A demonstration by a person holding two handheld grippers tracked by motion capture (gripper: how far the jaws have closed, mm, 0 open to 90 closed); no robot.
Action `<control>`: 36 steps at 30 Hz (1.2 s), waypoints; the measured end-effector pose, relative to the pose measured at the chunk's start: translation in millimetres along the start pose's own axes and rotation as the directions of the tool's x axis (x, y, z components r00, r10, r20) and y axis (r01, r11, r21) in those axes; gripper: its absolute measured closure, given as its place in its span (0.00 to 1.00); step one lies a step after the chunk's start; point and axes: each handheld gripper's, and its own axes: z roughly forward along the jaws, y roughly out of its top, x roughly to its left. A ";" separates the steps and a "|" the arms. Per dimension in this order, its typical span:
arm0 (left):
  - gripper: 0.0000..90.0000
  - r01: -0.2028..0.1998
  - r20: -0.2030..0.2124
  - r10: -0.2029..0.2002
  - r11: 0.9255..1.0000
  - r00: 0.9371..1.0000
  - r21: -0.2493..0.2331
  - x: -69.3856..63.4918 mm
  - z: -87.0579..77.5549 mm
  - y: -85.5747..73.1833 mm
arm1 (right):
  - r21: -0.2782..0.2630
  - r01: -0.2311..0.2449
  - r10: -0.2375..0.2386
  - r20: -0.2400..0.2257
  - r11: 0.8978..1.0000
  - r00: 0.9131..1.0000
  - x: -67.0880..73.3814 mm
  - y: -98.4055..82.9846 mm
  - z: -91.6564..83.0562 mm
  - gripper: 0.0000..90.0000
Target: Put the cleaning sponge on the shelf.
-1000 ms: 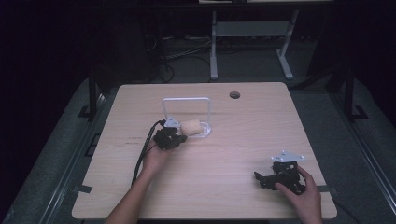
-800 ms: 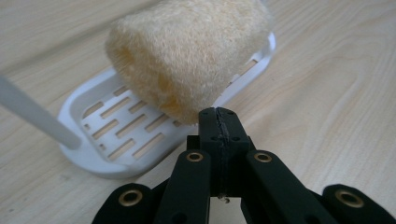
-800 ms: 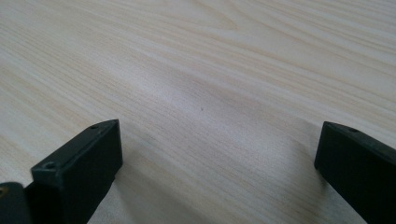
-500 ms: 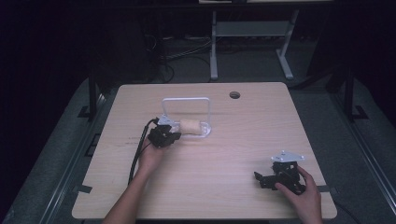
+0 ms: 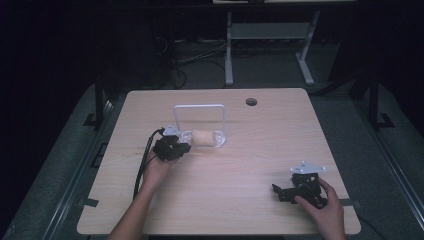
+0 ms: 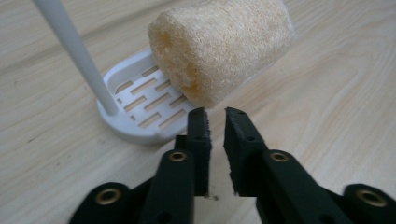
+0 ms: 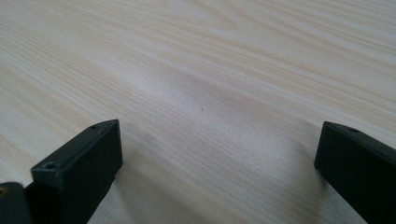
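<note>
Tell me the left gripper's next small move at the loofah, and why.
Probably open wider. The left gripper sits just short of the loofah on the white rack; its jaws have just been opening but the gap, with nothing in it, looks far narrower than the loofah.

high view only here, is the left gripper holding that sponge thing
observer: No. The left gripper's jaws have just been opening; the gap is narrow, with nothing in it, and they stop just short of the loofah.
operator: what's it lying on
observer: Its near end rests on a white slotted dish.
operator: and the right gripper
observer: The right gripper's jaws stand wide open, low over the table, holding nothing.
</note>
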 end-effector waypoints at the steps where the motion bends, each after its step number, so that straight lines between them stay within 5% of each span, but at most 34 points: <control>1: 0.83 0.000 -0.001 0.000 1.000 1.000 -0.005 -0.3 -2.6 -1.5 | 0.000 -0.001 0.001 0.000 1.000 1.000 0.0 0.0 0.0 0.01; 14: 0.41 -0.009 -0.025 0.010 1.000 1.000 0.005 -0.7 -28.1 -21.5 | 0.000 0.000 0.000 0.000 1.000 1.000 0.0 0.0 0.0 0.01; 26: 0.24 -0.007 -0.054 0.007 1.000 0.999 0.011 -3.2 -53.9 -41.3 | 0.000 0.000 0.000 0.000 1.000 1.000 0.0 0.0 0.0 0.01; 36: 0.21 -0.002 -0.070 0.002 1.000 0.998 0.011 -8.0 -73.5 -66.6 | 0.000 0.000 0.000 0.000 1.000 1.000 0.0 0.0 0.0 0.01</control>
